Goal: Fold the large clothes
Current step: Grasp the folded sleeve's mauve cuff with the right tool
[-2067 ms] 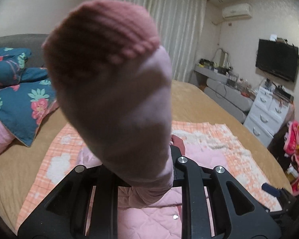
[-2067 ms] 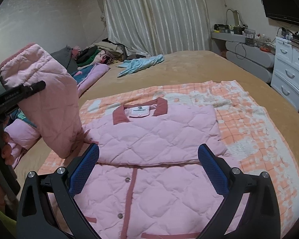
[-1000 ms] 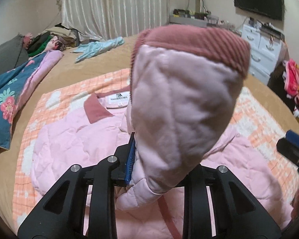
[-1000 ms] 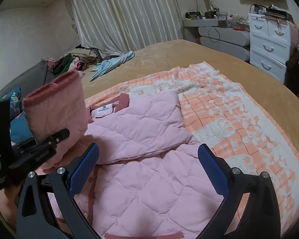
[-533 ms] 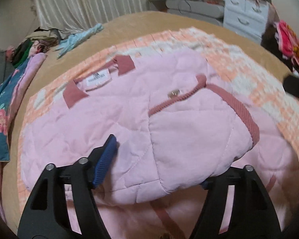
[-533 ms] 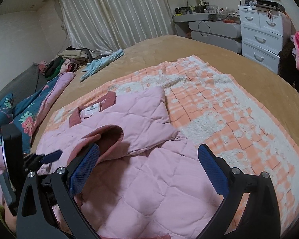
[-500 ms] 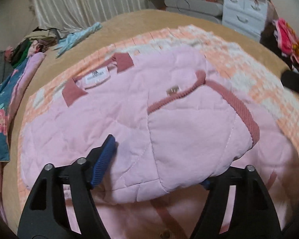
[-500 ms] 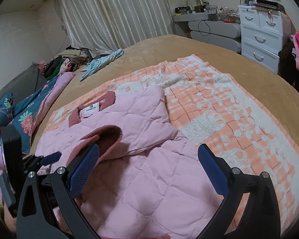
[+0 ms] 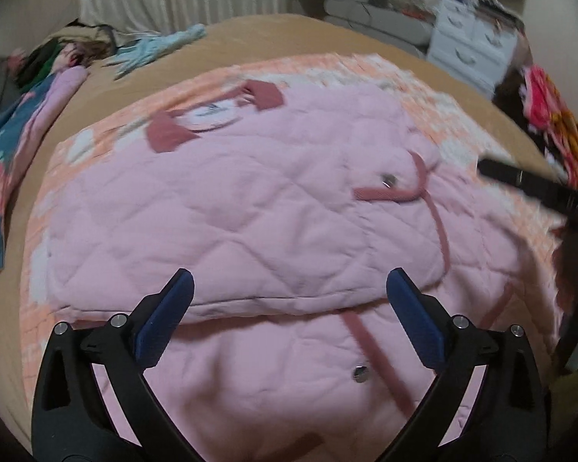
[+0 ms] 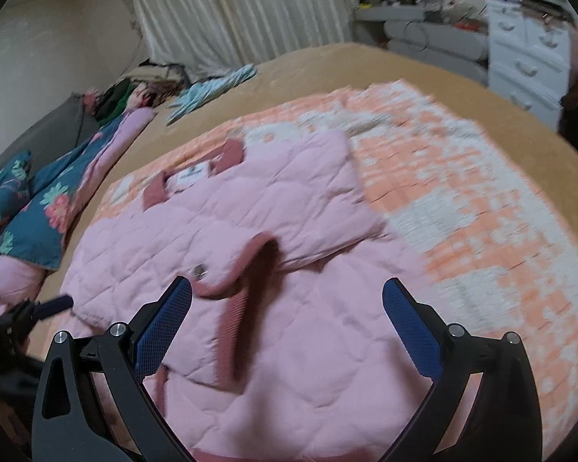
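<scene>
A pink quilted jacket (image 9: 250, 200) with a dark-pink collar (image 9: 169, 131) lies spread on the bed. Its sleeve is folded across the chest, and the ribbed cuff (image 10: 250, 258) rests near the snap placket. My left gripper (image 9: 289, 275) hovers over the folded sleeve's lower edge. Its jaws are opening wide, with nothing pressed between them. My right gripper (image 10: 287, 283) is open above the jacket (image 10: 289, 346), just in front of the cuff and holding nothing. One of its fingers (image 9: 520, 181) shows at the right of the left wrist view.
An orange-and-white checked blanket (image 10: 462, 211) lies under the jacket on the tan bed (image 10: 366, 65). A floral teal quilt (image 10: 38, 208) and a clothes pile (image 10: 142, 88) lie on the left. A light-blue garment (image 10: 212, 88) is behind. White drawers (image 10: 528, 50) stand to the right.
My left gripper carried the raised sleeve across the jacket, laid it down and opened off it. Both grippers have sunk closer to the jacket.
</scene>
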### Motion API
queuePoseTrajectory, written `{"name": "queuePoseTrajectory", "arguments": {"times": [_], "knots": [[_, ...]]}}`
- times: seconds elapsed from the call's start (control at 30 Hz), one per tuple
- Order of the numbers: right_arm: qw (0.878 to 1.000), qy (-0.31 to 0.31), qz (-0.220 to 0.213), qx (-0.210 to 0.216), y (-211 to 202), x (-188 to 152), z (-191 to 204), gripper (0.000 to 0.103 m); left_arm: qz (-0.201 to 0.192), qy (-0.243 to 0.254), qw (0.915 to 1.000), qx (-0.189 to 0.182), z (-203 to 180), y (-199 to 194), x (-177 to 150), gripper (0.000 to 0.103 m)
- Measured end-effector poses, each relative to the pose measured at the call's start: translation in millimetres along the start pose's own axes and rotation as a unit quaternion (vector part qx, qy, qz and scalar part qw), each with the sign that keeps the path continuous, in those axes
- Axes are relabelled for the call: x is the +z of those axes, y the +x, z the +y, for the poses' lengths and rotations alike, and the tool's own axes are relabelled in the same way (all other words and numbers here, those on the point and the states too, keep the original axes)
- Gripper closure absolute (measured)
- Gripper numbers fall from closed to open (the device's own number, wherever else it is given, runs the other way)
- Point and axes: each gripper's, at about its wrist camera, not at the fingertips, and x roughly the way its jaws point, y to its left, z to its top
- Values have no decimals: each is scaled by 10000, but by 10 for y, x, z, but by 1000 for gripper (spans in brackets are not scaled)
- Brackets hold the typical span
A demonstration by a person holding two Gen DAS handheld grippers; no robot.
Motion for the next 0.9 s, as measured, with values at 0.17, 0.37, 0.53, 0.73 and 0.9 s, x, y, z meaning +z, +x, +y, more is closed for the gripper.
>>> {"name": "queuePoseTrajectory", "arguments": {"times": [0.17,0.37,0.53,0.73,0.9], "knots": [[9993,-148,344,69,240,-113,214,4,-204,-464,9984,266,442,-104,2,9],[9976,-182,632,199,525,-193,420,4,-372,-890,9933,640,950,-114,-9,9],[9969,-131,747,210,706,-205,497,5,-478,-1167,9898,668,1247,-78,1,9],[9962,96,820,270,867,-238,435,5,-495,-1432,9866,613,1485,58,29,9],[9960,231,776,372,947,-286,381,7,-581,-1529,9848,591,1601,104,99,9]]}}
